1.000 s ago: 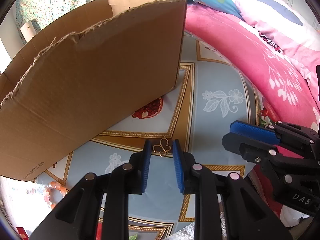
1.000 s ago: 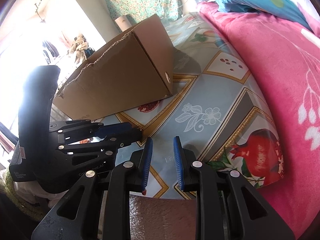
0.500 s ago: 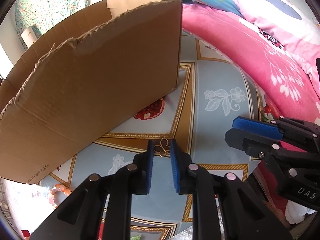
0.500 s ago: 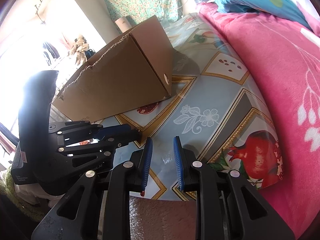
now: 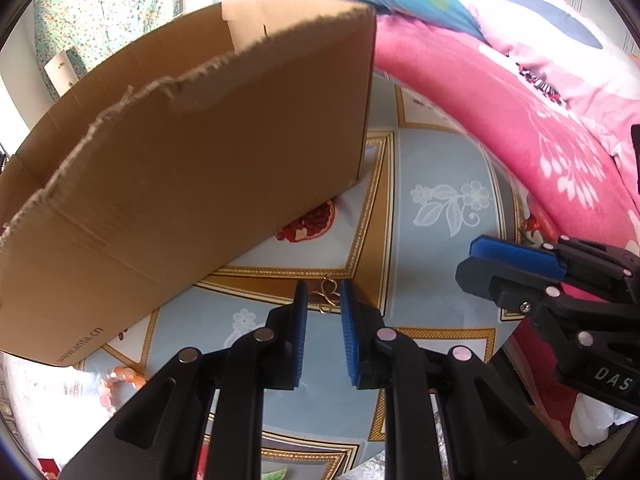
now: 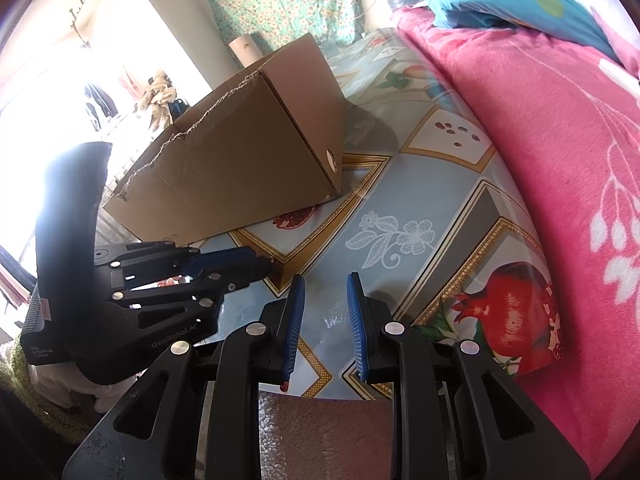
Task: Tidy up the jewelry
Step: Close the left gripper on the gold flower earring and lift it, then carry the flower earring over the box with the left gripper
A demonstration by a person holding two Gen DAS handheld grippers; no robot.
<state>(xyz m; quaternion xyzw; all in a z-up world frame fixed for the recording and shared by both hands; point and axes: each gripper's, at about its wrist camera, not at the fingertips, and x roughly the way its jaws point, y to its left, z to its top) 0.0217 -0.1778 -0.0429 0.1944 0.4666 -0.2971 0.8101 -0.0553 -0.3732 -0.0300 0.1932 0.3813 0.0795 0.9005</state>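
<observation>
A small gold butterfly-shaped jewelry piece (image 5: 326, 297) lies on the patterned tablecloth, between the tips of my left gripper (image 5: 323, 294). The blue pads stand close on either side of it with narrow gaps showing, so the gripper is open. A large open cardboard box (image 5: 192, 176) stands just beyond it; the box also shows in the right wrist view (image 6: 248, 152). My right gripper (image 6: 325, 285) is open and empty, low over the tablecloth to the right of the left gripper (image 6: 256, 265).
An orange bead bracelet (image 5: 116, 384) lies on the cloth at the lower left, near the box's front corner. A pink floral blanket (image 5: 520, 112) bounds the right side. The table's front edge (image 6: 320, 392) is just under my right gripper.
My left gripper's jaws have narrowed around the gold piece and moved slightly forward. The right gripper has barely moved.
</observation>
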